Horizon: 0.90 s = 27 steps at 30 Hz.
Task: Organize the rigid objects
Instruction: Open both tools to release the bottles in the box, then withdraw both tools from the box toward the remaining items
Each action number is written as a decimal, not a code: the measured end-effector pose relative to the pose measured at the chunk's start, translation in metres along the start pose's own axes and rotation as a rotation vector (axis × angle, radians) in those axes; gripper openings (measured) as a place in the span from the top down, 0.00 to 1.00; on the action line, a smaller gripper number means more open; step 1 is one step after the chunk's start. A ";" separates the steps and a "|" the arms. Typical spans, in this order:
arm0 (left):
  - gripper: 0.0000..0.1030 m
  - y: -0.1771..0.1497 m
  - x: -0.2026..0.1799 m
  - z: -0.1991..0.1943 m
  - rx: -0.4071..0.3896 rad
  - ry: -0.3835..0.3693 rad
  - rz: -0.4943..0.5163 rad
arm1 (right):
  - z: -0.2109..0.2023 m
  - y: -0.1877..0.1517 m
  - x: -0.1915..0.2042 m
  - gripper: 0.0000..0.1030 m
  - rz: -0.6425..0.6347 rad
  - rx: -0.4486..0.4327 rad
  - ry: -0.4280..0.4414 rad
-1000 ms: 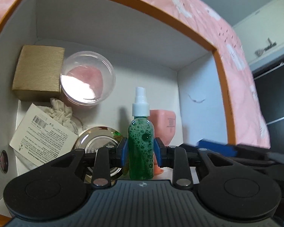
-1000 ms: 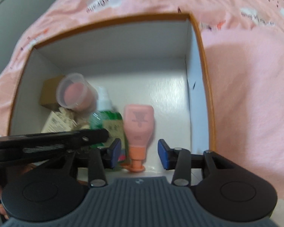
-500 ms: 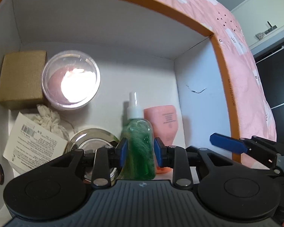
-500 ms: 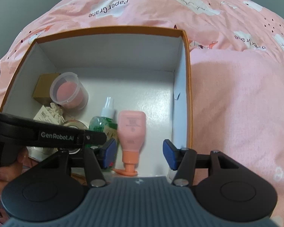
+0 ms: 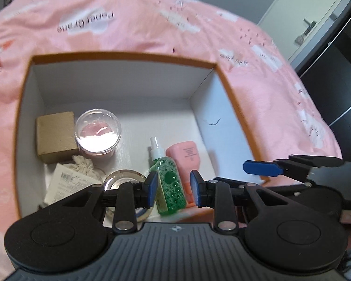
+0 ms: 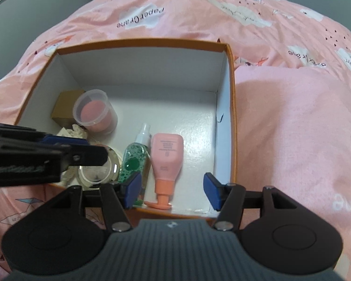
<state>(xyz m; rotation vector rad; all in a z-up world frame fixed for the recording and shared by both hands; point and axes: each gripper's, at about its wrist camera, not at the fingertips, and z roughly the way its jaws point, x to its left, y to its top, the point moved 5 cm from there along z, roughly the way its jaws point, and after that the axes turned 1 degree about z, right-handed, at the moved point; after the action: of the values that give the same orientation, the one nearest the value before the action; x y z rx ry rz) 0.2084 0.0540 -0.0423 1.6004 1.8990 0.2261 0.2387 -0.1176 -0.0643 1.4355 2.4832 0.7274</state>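
The left gripper [image 5: 172, 188] hangs above the box [image 5: 231, 98], its blue pads spread apart with nothing between them; the green spray bottle [image 5: 169, 183] lies on the box floor below, near the front wall, nozzle toward the back wall. Just beside it on the right lies the pink bottle [image 6: 167, 157], its orange cap at the front wall. The right gripper [image 6: 172, 193] also hovers released, pads wide apart over the front edge. In the back left corner sits a brown carton [image 5: 55, 135], a clear cup [image 5: 97, 135] touching its right side. A round tin [image 5: 126, 182], a cloth pouch [image 5: 85, 166] and a labelled packet [image 5: 65, 187] crowd the front left corner
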 end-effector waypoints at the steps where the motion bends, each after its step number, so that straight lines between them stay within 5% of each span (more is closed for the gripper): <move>1: 0.68 -0.003 -0.004 -0.007 -0.018 -0.002 -0.001 | -0.005 -0.001 0.001 0.43 0.001 -0.012 0.002; 12: 0.68 -0.052 -0.027 -0.062 -0.163 0.063 0.083 | -0.058 -0.022 0.016 0.38 0.011 -0.220 0.032; 18: 0.68 -0.083 -0.010 -0.051 -0.048 0.047 0.033 | -0.069 -0.050 0.012 0.38 0.100 -0.231 0.062; 27: 0.68 -0.127 0.019 -0.018 0.188 -0.038 -0.112 | -0.029 -0.098 0.005 0.38 0.185 0.004 0.043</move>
<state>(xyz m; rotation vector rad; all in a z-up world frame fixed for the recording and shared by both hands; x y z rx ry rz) 0.0920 0.0450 -0.0998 1.5990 2.0228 -0.0304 0.1496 -0.1628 -0.0879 1.6846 2.4063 0.7950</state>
